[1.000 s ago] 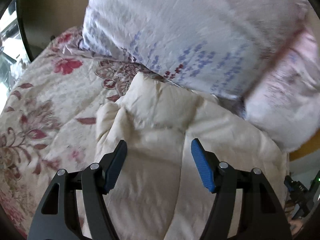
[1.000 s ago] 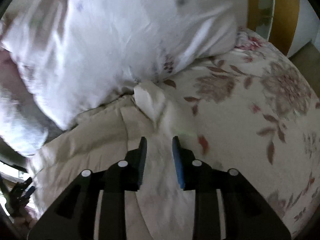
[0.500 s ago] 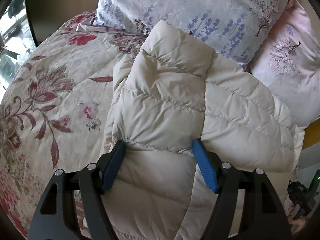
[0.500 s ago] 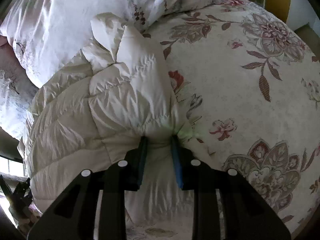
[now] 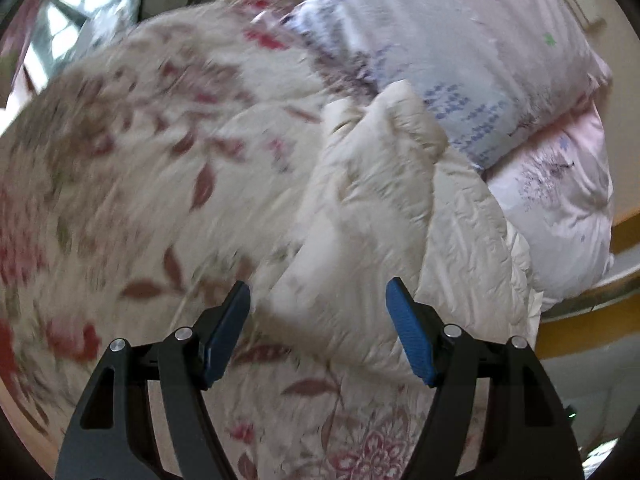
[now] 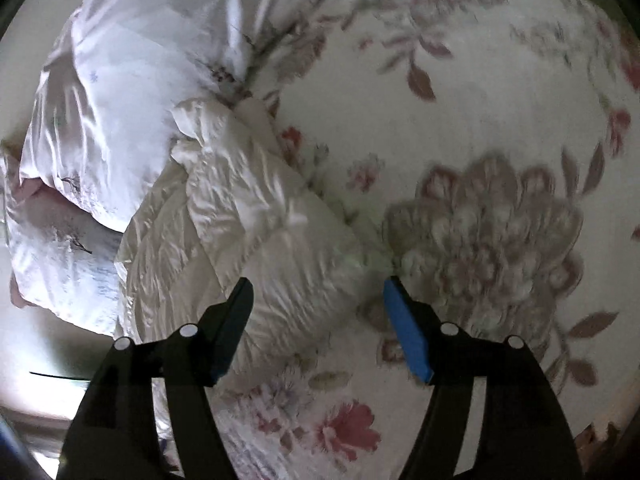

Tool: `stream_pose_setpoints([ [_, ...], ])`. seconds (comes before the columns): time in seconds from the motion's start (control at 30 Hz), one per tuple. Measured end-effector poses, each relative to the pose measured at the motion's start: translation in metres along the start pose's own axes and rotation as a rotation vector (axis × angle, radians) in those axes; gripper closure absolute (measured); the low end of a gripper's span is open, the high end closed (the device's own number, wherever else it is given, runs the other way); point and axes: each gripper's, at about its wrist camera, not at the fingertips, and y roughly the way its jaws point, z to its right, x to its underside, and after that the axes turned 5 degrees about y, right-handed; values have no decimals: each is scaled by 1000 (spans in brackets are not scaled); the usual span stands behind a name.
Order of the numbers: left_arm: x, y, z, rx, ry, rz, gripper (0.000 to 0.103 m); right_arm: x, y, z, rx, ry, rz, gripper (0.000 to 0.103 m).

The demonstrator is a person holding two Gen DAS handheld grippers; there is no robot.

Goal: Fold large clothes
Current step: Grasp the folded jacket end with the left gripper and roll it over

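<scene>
Left wrist view shows the left gripper (image 5: 318, 326) spread wide and holding nothing above the cream puffer jacket (image 5: 384, 216), which lies bunched on the floral bedspread (image 5: 120, 168) against the pillows (image 5: 460, 52) (the right gripper (image 6: 318, 324) likewise gapes empty).

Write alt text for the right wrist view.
The open right claw hovers above a folded cream puffer jacket lying on a floral bedspread. White pillows lie beyond the jacket, upper left.

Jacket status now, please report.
Left gripper and right gripper: open, empty. Cream jacket folded on floral bedspread, touching pillows. Nothing in the way.
</scene>
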Motion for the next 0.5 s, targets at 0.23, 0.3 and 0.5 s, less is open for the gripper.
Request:
stream_pose_setpoints([
  [0.23,19,12,-8,99,-122,-28,32,4,23,13,-131,155,-84,35],
  [0.3,22,19,-7,120,-158,-34,32,2,29,15,-154,187,-93,35],
  [0.5,23,36,-7,163,-270,-36,32,-3,37,15,-204,227,-84,33],
])
